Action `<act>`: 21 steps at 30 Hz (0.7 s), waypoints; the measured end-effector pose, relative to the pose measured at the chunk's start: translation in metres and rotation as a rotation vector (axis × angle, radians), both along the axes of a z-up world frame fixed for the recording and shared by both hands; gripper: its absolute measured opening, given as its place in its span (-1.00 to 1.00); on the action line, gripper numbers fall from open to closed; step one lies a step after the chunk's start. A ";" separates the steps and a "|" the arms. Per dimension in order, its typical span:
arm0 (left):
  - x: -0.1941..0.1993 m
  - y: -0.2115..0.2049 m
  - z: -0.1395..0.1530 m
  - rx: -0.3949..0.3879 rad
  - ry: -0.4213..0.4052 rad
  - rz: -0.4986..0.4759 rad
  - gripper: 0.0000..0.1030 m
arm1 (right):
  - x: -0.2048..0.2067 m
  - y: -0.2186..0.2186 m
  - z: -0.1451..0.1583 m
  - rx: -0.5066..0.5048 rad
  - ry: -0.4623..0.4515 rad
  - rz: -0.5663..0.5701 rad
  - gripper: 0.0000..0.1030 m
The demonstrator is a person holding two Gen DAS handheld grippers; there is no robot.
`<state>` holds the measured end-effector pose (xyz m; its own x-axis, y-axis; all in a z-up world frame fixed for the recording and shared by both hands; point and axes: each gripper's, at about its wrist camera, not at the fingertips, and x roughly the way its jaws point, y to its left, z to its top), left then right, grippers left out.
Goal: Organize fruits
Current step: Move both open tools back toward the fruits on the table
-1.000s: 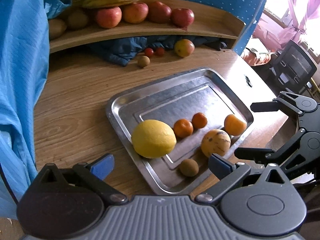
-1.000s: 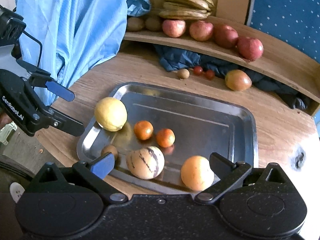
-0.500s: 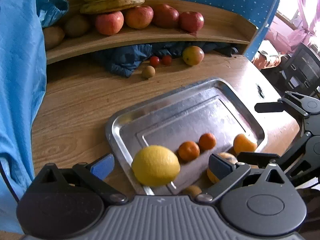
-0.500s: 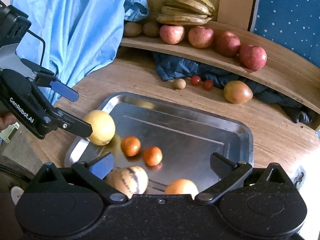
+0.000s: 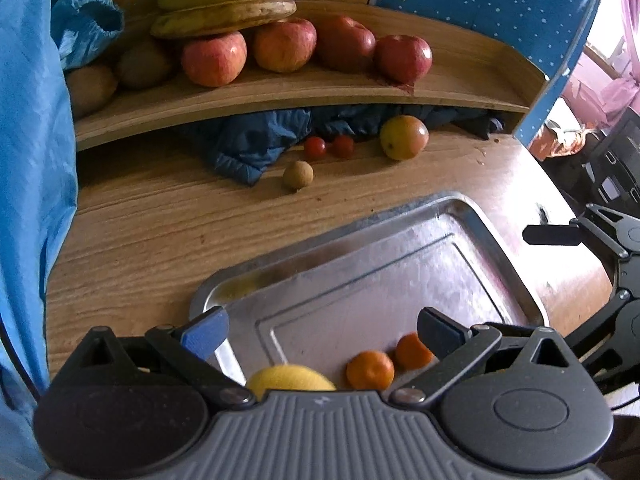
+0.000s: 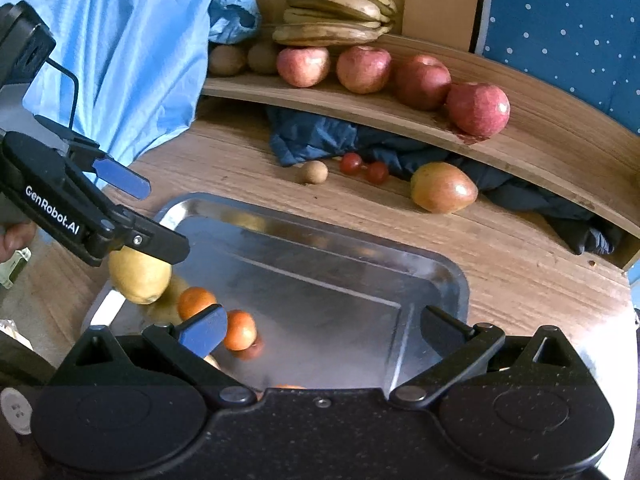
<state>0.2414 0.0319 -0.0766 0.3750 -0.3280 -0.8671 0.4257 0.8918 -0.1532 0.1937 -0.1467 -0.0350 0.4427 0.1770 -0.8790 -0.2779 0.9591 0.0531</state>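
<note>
A steel tray (image 5: 360, 280) (image 6: 320, 272) lies on the wooden table. At its near end sit a yellow lemon (image 5: 290, 378) (image 6: 138, 280) and two mandarins (image 5: 370, 370) (image 6: 240, 330). My left gripper (image 5: 320, 330) (image 6: 150, 216) is open above that end, with the lemon just below its lower finger in the right wrist view. My right gripper (image 6: 320, 330) is open over the tray's near right part, holding nothing; one of its fingers (image 5: 552, 236) shows in the left wrist view. Slivers of other fruit at the tray's near edge are hidden behind the gripper bodies.
Beyond the tray lie a small brown fruit (image 5: 298, 175), two cherry tomatoes (image 5: 315, 147) and a yellow-red fruit (image 5: 404, 137), against dark blue cloth (image 5: 248, 148). A curved wooden shelf (image 5: 280, 96) holds apples, bananas and kiwis. Light blue fabric (image 5: 32, 160) hangs at the left.
Both grippers have moved forward over the tray toward the shelf. The tray's fruits have dropped to the bottom of both views, and the striped fruit and orange are now almost hidden.
</note>
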 end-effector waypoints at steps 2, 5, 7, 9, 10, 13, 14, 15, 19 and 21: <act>0.005 -0.004 -0.002 0.002 -0.002 0.015 0.99 | 0.004 -0.004 -0.001 -0.004 0.002 0.001 0.99; 0.012 -0.009 -0.005 0.007 -0.004 0.043 0.99 | 0.009 -0.010 -0.003 -0.011 0.003 0.001 0.99; 0.018 -0.013 -0.008 0.017 -0.004 0.064 0.99 | 0.013 -0.014 -0.005 -0.016 0.003 -0.001 0.99; 0.024 -0.017 -0.010 0.024 -0.003 0.085 0.99 | 0.018 -0.019 -0.007 -0.023 0.004 -0.007 0.99; 0.027 -0.019 -0.011 0.027 -0.004 0.097 0.99 | 0.021 -0.021 -0.009 -0.024 0.005 -0.009 0.99; 0.038 -0.024 -0.015 0.040 -0.007 0.137 0.99 | 0.030 -0.027 -0.013 -0.030 0.006 -0.015 0.99; 0.041 -0.026 -0.016 0.049 -0.007 0.151 0.99 | 0.033 -0.029 -0.015 -0.031 0.007 -0.017 0.99; 0.044 -0.028 -0.016 0.053 -0.008 0.160 0.99 | 0.037 -0.031 -0.016 -0.031 0.007 -0.017 0.99; 0.057 -0.034 -0.019 0.053 -0.008 0.191 0.99 | 0.049 -0.037 -0.021 -0.031 0.003 -0.015 0.99; 0.062 -0.037 -0.020 0.053 -0.008 0.201 0.99 | 0.056 -0.039 -0.023 -0.031 -0.001 -0.008 0.99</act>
